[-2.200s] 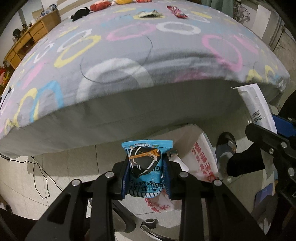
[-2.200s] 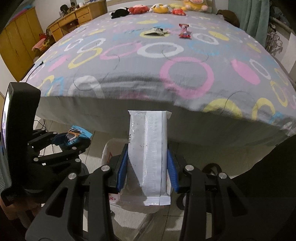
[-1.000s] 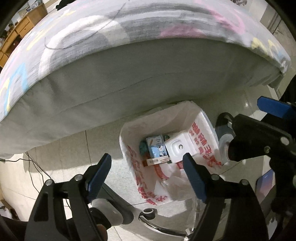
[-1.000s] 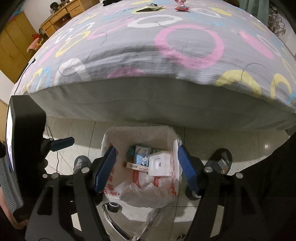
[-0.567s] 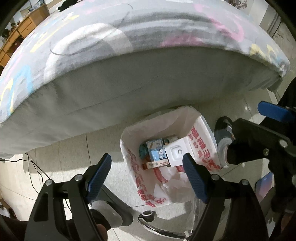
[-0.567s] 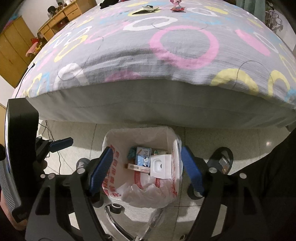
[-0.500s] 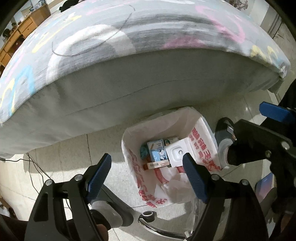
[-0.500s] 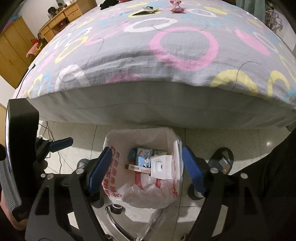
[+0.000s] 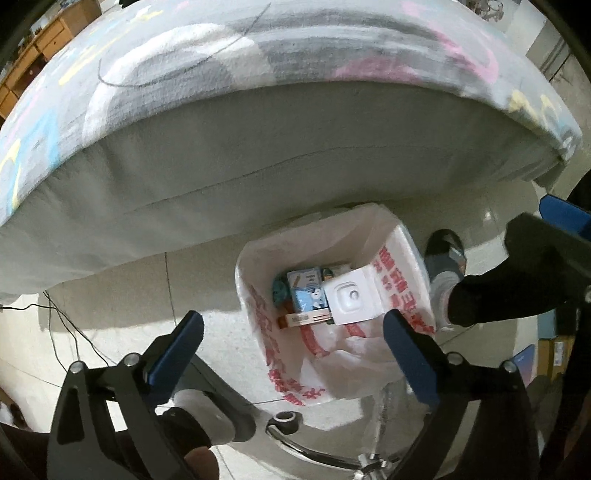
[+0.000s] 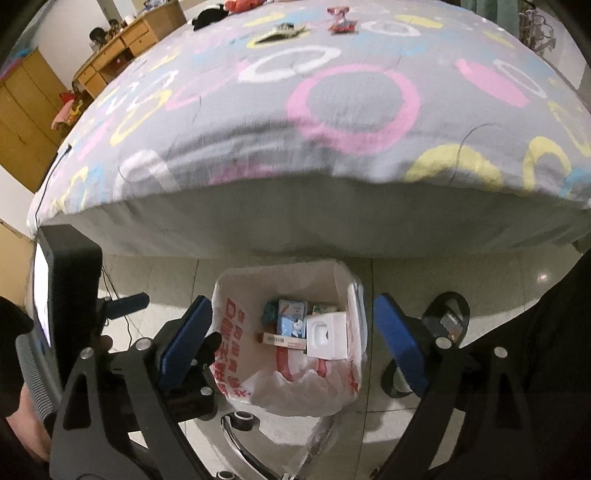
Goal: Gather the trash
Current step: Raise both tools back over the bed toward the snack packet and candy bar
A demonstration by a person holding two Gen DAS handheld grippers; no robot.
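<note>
Both tools hang above a bag-lined trash bin (image 9: 400, 254) on the tiled floor (image 9: 122, 295). The left gripper (image 9: 291, 343) has its jaws spread wide with nothing between them; the right gripper (image 10: 293, 334) is likewise spread and empty. Inside the bin lie a white moulded tray (image 10: 327, 338), a blue-and-white carton (image 10: 291, 319) just left of it, and a flat orange-and-white box (image 10: 282, 339) nearer (smaller items beneath are unclear). A slipper (image 10: 448, 317) sits right of the bin. Beyond rises the bed (image 10: 332, 218) with a ring-patterned cover. Two wrappers remain far across it: a dark one (image 10: 282, 30) and a red one (image 10: 341, 20).
</note>
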